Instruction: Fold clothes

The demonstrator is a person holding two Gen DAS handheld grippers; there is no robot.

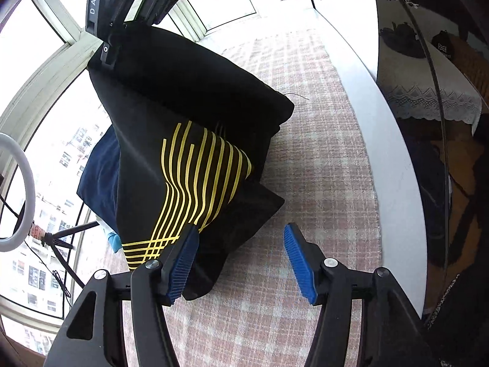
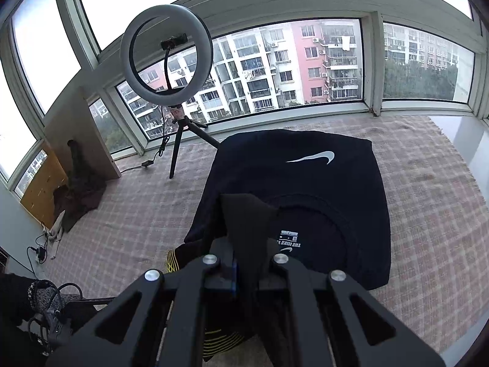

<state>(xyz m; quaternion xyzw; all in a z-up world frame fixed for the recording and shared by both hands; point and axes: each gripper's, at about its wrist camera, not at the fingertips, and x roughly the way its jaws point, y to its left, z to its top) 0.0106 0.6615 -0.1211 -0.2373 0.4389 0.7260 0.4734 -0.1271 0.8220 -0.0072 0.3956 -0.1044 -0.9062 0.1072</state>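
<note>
A black shirt with yellow lines hangs folded over the checked cloth. My right gripper is shut on its top edge, seen at the upper left of the left wrist view. In the right wrist view the black fabric bunches between the shut jaws of that gripper. My left gripper is open, its blue pads apart; the left pad touches the shirt's lower edge. A folded dark navy shirt with a white swoosh lies flat beyond.
A pink checked cloth covers the surface. A ring light on a tripod stands at the back left by the windows. A dark garment lies at the far left. The white table edge runs along the right.
</note>
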